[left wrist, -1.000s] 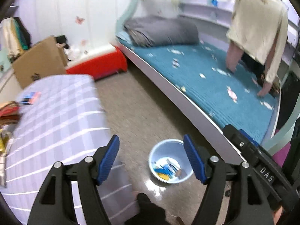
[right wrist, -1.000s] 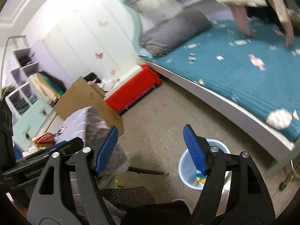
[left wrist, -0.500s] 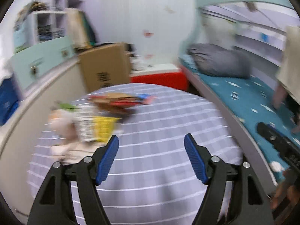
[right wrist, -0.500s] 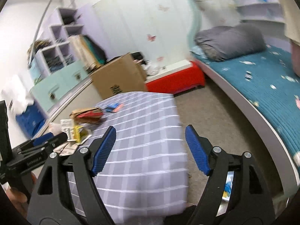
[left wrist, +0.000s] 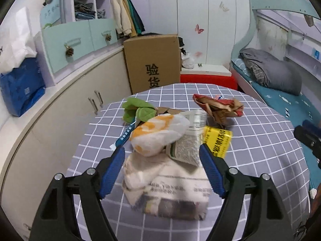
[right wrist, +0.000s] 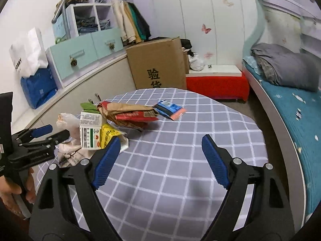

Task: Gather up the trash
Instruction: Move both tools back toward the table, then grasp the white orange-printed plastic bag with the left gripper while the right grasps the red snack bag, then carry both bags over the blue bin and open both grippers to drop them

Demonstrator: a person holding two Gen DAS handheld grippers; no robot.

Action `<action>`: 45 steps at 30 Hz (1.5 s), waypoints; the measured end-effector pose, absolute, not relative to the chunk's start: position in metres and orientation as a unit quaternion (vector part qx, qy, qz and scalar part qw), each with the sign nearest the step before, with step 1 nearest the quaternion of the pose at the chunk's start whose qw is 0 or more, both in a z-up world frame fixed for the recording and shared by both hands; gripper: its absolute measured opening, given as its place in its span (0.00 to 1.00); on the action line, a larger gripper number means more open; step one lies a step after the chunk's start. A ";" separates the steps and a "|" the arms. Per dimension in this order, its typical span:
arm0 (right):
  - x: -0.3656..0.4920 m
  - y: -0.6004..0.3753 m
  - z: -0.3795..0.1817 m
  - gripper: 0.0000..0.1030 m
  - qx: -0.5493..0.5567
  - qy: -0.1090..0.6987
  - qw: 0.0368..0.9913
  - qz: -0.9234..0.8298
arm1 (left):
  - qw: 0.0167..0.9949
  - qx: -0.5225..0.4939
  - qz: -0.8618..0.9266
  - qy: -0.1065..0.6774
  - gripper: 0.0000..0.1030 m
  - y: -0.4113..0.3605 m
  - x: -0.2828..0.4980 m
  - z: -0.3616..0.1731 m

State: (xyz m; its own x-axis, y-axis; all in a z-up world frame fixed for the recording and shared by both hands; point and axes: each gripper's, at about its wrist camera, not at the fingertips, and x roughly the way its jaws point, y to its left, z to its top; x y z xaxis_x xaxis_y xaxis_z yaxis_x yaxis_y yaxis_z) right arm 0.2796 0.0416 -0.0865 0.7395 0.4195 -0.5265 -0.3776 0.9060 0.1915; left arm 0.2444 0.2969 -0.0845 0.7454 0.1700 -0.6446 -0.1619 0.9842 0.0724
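Trash pile point(left wrist: 176, 138) heaped on checked table point(left wrist: 260, 160); left tool point(left wrist: 162, 167) spread wide around it, right tool point(right wrist: 160, 158) released, apart.

Trash heap on the checked tablecloth: near, a flattened printed bag point(left wrist: 172, 192); upon it a white-orange wrapper point(left wrist: 158, 134); right, a yellow carton point(left wrist: 217, 141); far, crumpled red-brown packaging point(left wrist: 218, 106).

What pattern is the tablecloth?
Grey-purple tablecloth with a white grid check; clearest in the right wrist view.
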 end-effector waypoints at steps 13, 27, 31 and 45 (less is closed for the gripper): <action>0.323 0.158 -0.089 0.84 -0.151 0.258 0.916 0.267 | 0.935 0.062 0.089 0.337 0.73 0.303 0.272 -0.095; 0.356 0.170 -0.096 0.32 -0.128 0.294 0.903 0.287 | 0.938 0.043 0.099 0.330 0.36 0.315 0.273 -0.091; 0.349 0.150 -0.080 0.24 -0.102 0.274 0.913 0.283 | 0.948 0.031 0.113 0.296 0.34 0.312 0.259 -0.073; 0.297 0.046 -0.028 0.24 0.026 0.244 0.921 0.303 | 0.971 -0.024 0.033 0.237 0.34 0.245 0.219 0.001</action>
State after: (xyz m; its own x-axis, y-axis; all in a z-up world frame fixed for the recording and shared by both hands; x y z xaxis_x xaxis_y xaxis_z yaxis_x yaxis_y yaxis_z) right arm 0.2974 0.0456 -0.0282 0.6964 0.5714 -0.4342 -0.5458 0.8145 0.1965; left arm 0.2186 0.2448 0.0006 0.8852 0.0521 -0.4622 -0.0750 0.9967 -0.0311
